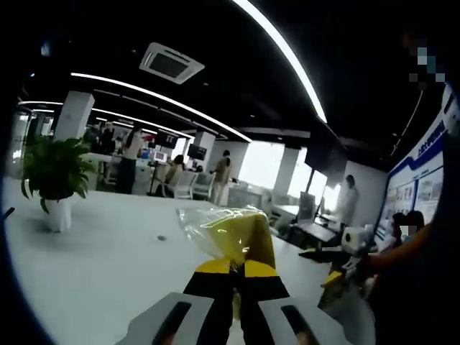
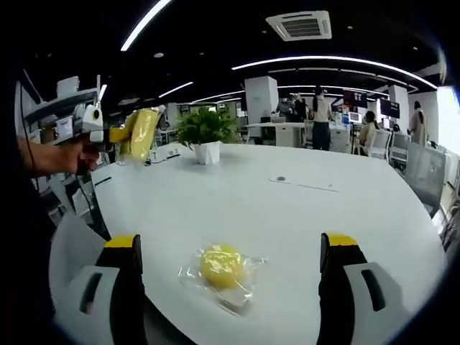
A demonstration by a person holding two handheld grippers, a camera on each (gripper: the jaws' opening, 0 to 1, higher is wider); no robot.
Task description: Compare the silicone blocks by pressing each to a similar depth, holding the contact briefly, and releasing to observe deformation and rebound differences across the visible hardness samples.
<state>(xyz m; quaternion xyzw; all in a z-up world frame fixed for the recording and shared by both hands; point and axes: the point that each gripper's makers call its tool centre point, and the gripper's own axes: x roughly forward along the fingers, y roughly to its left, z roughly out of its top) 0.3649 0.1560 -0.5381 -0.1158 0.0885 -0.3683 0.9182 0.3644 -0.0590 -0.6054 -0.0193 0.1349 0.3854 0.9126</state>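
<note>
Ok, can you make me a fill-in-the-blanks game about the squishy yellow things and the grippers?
1. The left gripper is shut on a wrapped block whose colour is ____.
2. The right gripper is ____, with a round yellow block lying between its jaws.
3. That round block rests on a table that is ____ in colour.
4. The potted plant stands in a ____ pot.

Missing words: yellow; open; white; white
</note>
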